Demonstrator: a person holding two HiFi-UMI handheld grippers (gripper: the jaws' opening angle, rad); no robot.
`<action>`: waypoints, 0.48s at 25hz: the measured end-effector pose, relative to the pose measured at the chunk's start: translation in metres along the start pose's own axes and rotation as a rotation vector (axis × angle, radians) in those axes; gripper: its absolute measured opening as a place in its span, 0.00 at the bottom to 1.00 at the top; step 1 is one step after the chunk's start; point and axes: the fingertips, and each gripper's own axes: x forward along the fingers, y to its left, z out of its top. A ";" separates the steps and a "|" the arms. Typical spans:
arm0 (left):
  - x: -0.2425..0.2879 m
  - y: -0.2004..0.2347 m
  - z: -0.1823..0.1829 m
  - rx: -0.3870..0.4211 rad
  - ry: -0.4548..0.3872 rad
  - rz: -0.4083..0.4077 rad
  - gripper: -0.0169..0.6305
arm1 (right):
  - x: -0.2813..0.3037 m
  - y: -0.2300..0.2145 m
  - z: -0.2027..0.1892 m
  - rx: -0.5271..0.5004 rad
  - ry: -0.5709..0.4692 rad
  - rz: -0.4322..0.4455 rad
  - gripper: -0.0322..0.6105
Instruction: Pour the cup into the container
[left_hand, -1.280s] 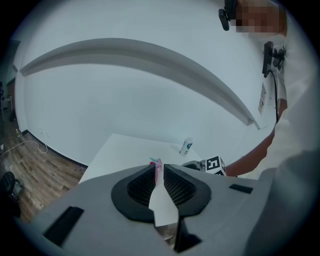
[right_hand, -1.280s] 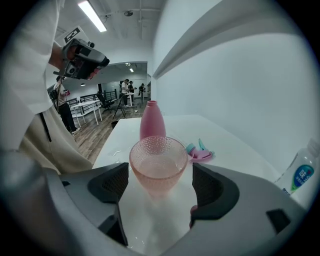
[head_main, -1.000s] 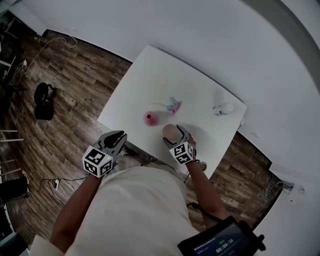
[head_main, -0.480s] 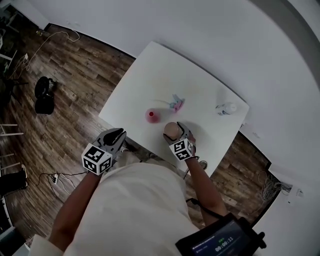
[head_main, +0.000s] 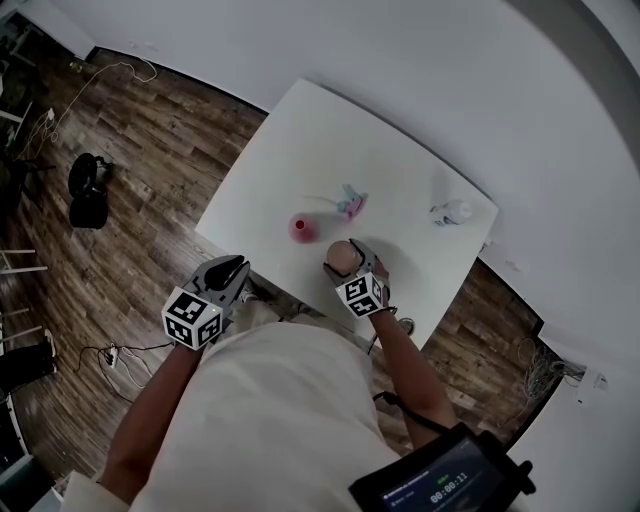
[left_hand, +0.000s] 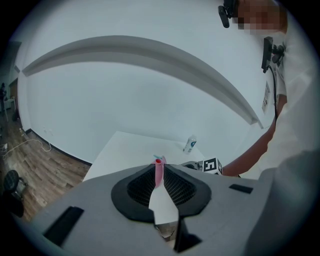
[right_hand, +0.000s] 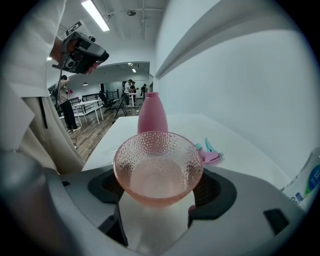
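A pink dimpled glass cup (right_hand: 158, 167) sits between the jaws of my right gripper (right_hand: 156, 210), which is shut on its lower part. In the head view the cup (head_main: 343, 257) is over the table's near edge, in my right gripper (head_main: 352, 265). A pink bottle-shaped container (head_main: 302, 228) stands upright just left of and beyond the cup, and it rises right behind the cup's rim in the right gripper view (right_hand: 152, 116). My left gripper (head_main: 231, 272) hangs off the table's near-left edge, jaws together and holding nothing; it (left_hand: 162, 200) points at the container (left_hand: 159, 167).
A small pink and teal object (head_main: 349, 203) lies on the white table (head_main: 320, 140) beyond the container. A white bottle (head_main: 452, 212) lies near the far right corner. Wooden floor surrounds the table, with a white wall behind it.
My right gripper with the cup has edged slightly away from me, closer to the container. The left gripper has stayed where it was.
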 end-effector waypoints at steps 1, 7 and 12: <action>0.000 -0.001 -0.001 0.000 0.001 0.001 0.09 | -0.001 0.000 -0.001 0.001 0.000 0.000 0.64; -0.001 -0.003 -0.003 0.002 0.005 0.006 0.09 | 0.000 -0.001 -0.001 0.001 -0.006 -0.005 0.64; -0.003 -0.003 -0.004 -0.001 0.009 0.015 0.09 | -0.001 -0.002 0.000 0.042 -0.011 -0.002 0.64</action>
